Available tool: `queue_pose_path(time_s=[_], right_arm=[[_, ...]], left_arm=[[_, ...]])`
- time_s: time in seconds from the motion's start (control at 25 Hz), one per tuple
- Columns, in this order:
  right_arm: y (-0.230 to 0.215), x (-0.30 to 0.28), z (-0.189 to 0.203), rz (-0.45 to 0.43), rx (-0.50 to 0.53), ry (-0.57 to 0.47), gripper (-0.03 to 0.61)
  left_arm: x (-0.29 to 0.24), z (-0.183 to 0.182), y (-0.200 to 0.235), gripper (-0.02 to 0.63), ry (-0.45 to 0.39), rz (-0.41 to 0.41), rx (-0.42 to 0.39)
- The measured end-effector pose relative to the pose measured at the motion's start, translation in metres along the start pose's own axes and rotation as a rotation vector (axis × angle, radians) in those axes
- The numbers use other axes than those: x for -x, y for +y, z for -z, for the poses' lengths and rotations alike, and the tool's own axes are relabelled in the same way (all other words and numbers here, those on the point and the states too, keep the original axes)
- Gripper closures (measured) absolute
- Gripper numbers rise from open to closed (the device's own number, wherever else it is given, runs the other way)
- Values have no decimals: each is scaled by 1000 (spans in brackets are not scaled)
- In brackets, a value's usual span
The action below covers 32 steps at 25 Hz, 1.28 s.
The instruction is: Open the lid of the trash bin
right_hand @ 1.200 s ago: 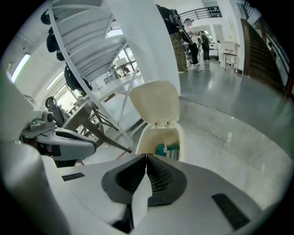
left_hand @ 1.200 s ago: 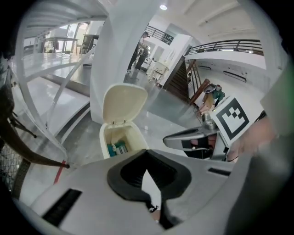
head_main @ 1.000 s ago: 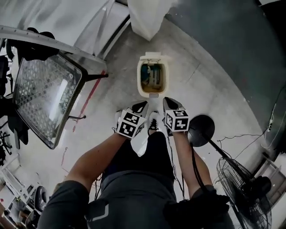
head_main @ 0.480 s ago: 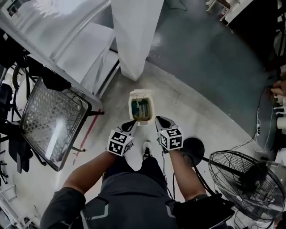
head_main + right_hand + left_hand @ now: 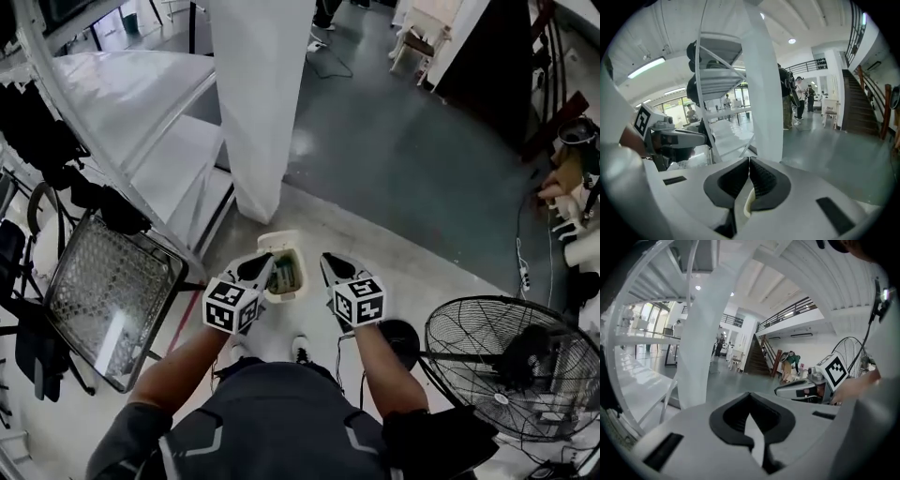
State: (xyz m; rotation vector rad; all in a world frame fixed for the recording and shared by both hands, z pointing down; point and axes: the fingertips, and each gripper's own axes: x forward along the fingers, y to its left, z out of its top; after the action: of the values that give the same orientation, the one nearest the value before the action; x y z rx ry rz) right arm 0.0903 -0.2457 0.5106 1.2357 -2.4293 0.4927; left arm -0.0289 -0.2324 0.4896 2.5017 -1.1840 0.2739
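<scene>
The cream trash bin [image 5: 284, 272] stands on the floor below and between my two grippers, small in the head view. Its lid [image 5: 273, 242] is tipped up at the far side and greenish contents show inside. My left gripper [image 5: 263, 262] is held well above the bin's left edge, and its jaws [image 5: 750, 394] are shut on nothing. The right gripper [image 5: 329, 260] is just right of the bin, also shut and empty [image 5: 750, 160]. Both gripper views look level across the hall, and the bin is not in either.
A white pillar [image 5: 258, 103] rises right behind the bin. A floor fan [image 5: 511, 367] and a black round base [image 5: 399, 336] stand at the right. At the left are a mesh metal panel [image 5: 108, 298] and a white rack [image 5: 141, 103]. My shoes [image 5: 298, 349] are near the bin.
The view has risen and tilted up, so the bin looks smaller and farther below. Both grippers have lifted away from the bin and stay shut.
</scene>
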Motion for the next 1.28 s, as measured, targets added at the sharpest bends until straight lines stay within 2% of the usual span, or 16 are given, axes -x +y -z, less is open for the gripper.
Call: queue_pose_path(time_s=[0.28, 0.48, 0.64, 0.8, 0.96, 1.28], right_arm=[[9, 47, -80, 16, 51, -151, 551], [7, 84, -126, 32, 62, -252, 551], [3, 109, -153, 59, 63, -322, 551], [-1, 131, -175, 81, 86, -392, 552], [-1, 143, -187, 93, 100, -424, 552], [-3, 152, -190, 108, 105, -425, 552]], left_arm=[[31, -63, -6, 604, -94, -20, -44], [57, -111, -23, 604, -178, 18, -96], [71, -134, -20, 604, -212, 4, -115], [84, -160, -23, 604, -256, -2, -110], [94, -179, -25, 604, -300, -42, -156], [99, -181, -29, 604, -307, -47, -142]])
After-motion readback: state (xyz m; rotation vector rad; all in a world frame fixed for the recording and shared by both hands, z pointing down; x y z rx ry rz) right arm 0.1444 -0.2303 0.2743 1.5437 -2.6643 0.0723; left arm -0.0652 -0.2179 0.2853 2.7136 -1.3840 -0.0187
